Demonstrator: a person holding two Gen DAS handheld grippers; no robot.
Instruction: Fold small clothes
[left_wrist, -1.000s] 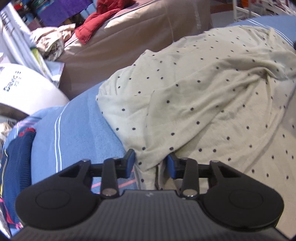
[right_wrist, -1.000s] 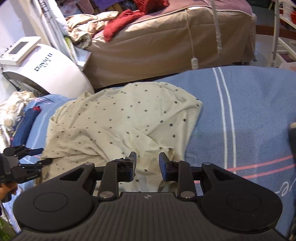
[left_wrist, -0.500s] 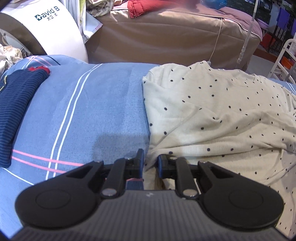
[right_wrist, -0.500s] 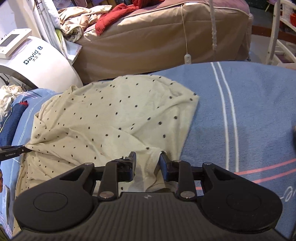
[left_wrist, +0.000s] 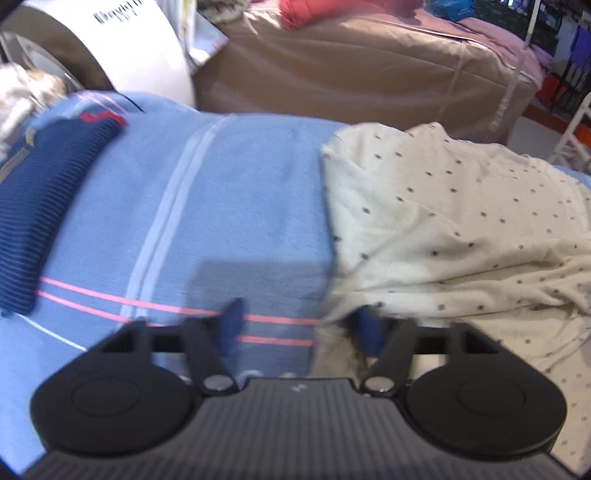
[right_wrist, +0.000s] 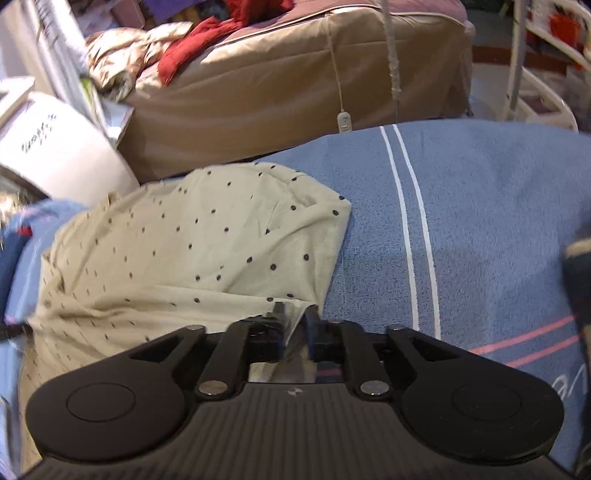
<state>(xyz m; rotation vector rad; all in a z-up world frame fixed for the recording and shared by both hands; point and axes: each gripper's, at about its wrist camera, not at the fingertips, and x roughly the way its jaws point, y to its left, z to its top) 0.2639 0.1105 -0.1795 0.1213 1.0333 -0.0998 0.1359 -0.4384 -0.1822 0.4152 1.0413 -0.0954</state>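
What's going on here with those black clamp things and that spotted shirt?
A person is folding a cream polka-dot shirt on a blue striped blanket, holding a gripper in each hand. The right gripper is pinched shut on the shirt's near edge. The left gripper is open at the shirt's other side, one finger over the blanket, the other at the cloth's edge. A dark blue striped garment lies off to the left. The shirt is rumpled, not yet neatly folded.

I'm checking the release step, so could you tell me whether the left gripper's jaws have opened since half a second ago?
Yes. The left gripper has spread its jaws wide: one now sits over the blanket's pink stripes, the other at the polka-dot garment's edge.
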